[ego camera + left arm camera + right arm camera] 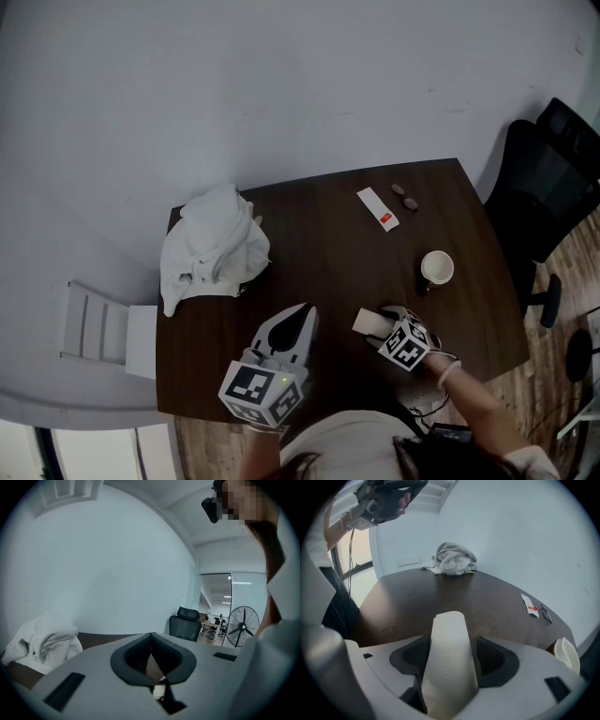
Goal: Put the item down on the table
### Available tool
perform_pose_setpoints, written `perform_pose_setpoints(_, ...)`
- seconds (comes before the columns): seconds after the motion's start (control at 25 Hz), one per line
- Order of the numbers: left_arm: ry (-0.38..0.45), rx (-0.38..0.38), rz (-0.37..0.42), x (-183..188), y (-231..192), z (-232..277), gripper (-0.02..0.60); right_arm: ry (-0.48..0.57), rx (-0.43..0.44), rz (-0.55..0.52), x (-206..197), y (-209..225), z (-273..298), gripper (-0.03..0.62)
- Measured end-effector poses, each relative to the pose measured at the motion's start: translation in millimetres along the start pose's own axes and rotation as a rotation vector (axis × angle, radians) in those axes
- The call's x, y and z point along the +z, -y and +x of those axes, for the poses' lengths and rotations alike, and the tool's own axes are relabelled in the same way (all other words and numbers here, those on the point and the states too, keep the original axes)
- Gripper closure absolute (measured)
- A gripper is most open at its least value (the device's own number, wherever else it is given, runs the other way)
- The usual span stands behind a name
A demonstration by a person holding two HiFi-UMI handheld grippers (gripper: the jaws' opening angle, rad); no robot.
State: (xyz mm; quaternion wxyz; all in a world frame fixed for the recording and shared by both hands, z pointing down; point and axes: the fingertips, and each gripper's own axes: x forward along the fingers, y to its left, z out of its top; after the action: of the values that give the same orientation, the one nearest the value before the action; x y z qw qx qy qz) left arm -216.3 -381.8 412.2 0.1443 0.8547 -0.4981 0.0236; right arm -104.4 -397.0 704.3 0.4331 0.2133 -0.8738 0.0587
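A pale, flat, curved item (368, 322) (449, 663) lies low over the dark table (319, 234) near its front edge. It sits lengthwise between the jaws of my right gripper (382, 326) (451, 641). The jaws stand wide and their dark ribbed pads (491, 656) show beside the item without pressing on it. My left gripper (298, 314) (151, 635) hovers above the front of the table, left of the item, its jaws meeting at the tip with nothing between them.
A crumpled white cloth (214, 248) (454, 558) sits at the table's back left. A white cup (437, 268) (566, 654) stands right of the item. A white slip with a red mark (378, 208) and two small dark objects (405, 195) lie at the back. A black office chair (548, 178) stands to the right.
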Motion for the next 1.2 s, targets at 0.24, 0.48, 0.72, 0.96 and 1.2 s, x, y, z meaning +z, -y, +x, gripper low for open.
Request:
perform_pose_setpoints(0.24,0.008,-0.005,0.001,2.4,5.7,-2.4,0.563,0.113,-0.058,0.045,25.2,5.4,-20.4,0.287)
perform_pose_setpoints(0.48,0.014,-0.002,0.008,5.6,13.0,-7.5,0.563,0.213,-0.121,0.135,42.3,12.0,-45.6,0.345)
perform_pose_setpoints(0.72,0.02,-0.012,0.01,3.9,20.0,-10.6,0.563,0.279,-0.179,0.197,51.1,18.4,-66.3,0.405)
perform_pose_setpoints(0.96,0.012,-0.017,0.0,2.0,27.3,-11.1,0.563,0.379,-0.235,0.263,72.5,22.8,-95.4,0.43)
perform_pose_setpoints(1.2,0.014,-0.031,0.003,1.8,40.6,-10.9,0.563,0.447,-0.286,0.264,86.0,23.7,-128.8,0.474)
